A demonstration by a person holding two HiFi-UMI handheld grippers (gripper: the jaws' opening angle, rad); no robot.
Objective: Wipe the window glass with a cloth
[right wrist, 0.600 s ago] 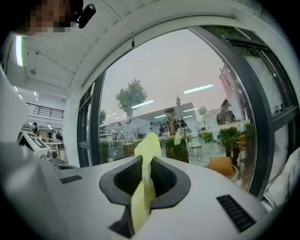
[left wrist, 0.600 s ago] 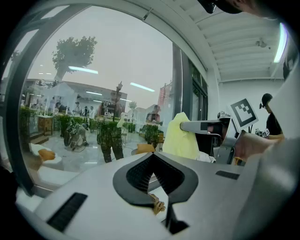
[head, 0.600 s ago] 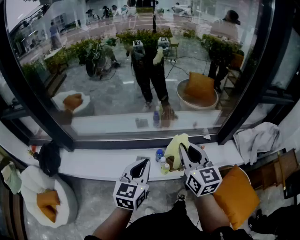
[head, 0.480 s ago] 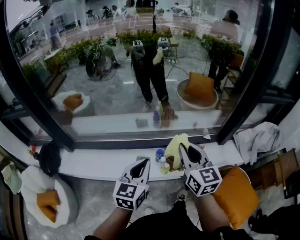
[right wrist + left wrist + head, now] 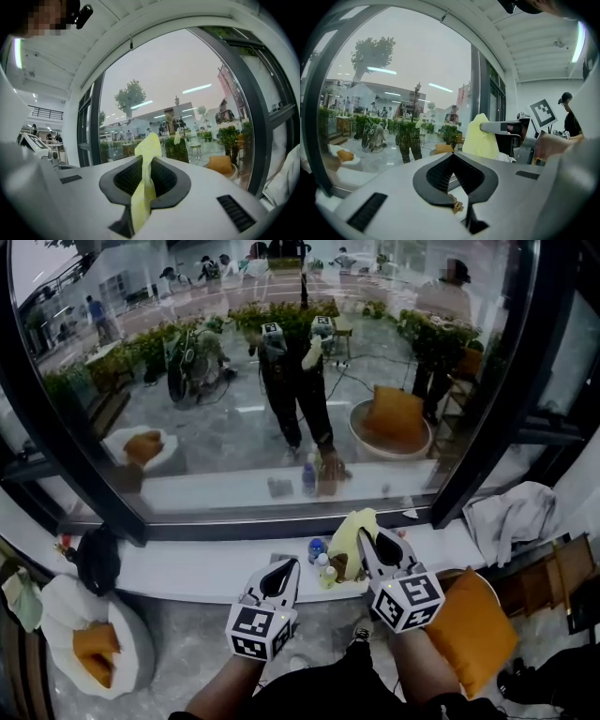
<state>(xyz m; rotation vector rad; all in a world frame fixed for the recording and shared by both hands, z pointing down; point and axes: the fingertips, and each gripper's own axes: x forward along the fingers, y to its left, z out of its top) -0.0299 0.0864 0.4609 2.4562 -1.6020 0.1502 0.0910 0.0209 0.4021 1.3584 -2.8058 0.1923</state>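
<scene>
Dark-framed window (image 5: 234, 418), white sill (image 5: 187, 568), grey floor (image 5: 183, 643)

Cloth (image 5: 349, 527): pale yellow, plain.
Left gripper (image 5: 284, 568): light grey shell, black ribbed jaw pads.
Right gripper (image 5: 377, 540): light grey shell, black ribbed pads, a yellow strip of cloth between them.
Marker cubes (image 5: 261, 632): white faces with black square patterns.
Window frame (image 5: 84, 486): black.
Sill (image 5: 187, 568): white.
Cushion (image 5: 473, 634): orange, plain.
Round seat (image 5: 52, 601): off-white, with a second orange cushion on it.
Bottle cap (image 5: 317, 545): blue.
Bag (image 5: 98, 559): black.
Crumpled fabric (image 5: 511, 517): pale grey.
Floor (image 5: 187, 662): grey, faintly mottled.
</scene>
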